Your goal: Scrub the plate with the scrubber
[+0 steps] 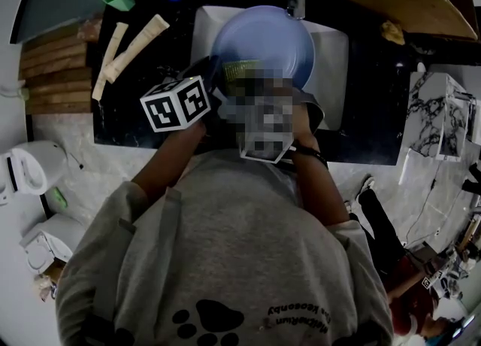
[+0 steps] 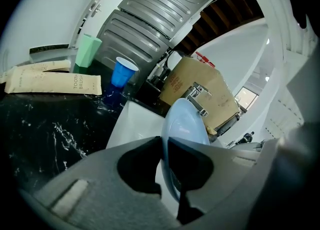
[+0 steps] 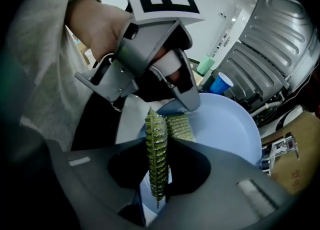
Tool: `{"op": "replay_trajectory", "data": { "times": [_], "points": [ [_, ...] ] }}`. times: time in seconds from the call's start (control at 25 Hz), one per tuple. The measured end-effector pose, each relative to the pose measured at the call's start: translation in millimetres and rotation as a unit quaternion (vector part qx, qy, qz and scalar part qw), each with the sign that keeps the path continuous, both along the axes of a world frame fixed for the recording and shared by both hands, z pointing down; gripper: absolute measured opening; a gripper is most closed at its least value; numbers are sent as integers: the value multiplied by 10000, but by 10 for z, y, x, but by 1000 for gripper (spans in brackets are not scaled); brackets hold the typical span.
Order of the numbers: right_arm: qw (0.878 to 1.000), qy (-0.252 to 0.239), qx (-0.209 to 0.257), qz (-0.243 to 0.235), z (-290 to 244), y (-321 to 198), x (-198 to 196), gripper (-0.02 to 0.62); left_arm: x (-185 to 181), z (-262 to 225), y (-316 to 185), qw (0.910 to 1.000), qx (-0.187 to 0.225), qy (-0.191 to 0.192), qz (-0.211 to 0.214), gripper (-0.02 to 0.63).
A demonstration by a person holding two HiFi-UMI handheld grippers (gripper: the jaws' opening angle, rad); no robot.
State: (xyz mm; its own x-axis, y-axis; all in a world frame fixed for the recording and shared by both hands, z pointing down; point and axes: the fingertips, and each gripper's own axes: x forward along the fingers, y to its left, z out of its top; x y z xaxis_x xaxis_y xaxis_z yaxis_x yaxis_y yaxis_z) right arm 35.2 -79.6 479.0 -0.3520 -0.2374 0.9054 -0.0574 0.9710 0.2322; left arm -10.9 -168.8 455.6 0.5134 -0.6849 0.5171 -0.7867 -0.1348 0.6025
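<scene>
Plate point(image 3: 227, 124): plain pale blue, round, glossy, w/ a shallow rim. It's held tilted over the white sink point(image 1: 334, 62). The L gripper point(image 2: 164, 156) is clamped on its near rim, one jaw each side, so in the L gripper view the plate point(image 2: 182, 124) runs edge-on straight out ahead of the jaws.

Scrubber point(image 3: 156, 149): thin yellow-green pad w/ a ribbed weave. The R gripper point(image 3: 159, 171) pinches it edge-on and it sticks out ahead of the jaws. Its far end seems to lie against the plate's face, just beside the L gripper's tips.

Seen from the R gripper, the L one comes in from upper left, w/ a hand behind it.

Ahead of the L jaws, past the plate, is the tap point(image 2: 197, 96). Off to that gripper's left, on the black counter point(image 2: 40, 129), stands a blue cup point(image 2: 122, 71) w/ a green cup point(image 2: 88, 50) further left. Two long beige packets point(image 2: 52, 83) lie flat side by side.
</scene>
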Motion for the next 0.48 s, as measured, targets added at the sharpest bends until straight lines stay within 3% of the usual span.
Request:
{"op": "replay_trajectory", "data": {
  "times": [0.24,0.48],
  "points": [
    [9961,-324,-818,99,-4,229,-41,69,-72,12,-13,9999,51,-73,-107,31],
    [9902,-459,-1314,58,-105,409,-32,67,-134,34,12,9997,40,-123,-183,31]
  ]
}}
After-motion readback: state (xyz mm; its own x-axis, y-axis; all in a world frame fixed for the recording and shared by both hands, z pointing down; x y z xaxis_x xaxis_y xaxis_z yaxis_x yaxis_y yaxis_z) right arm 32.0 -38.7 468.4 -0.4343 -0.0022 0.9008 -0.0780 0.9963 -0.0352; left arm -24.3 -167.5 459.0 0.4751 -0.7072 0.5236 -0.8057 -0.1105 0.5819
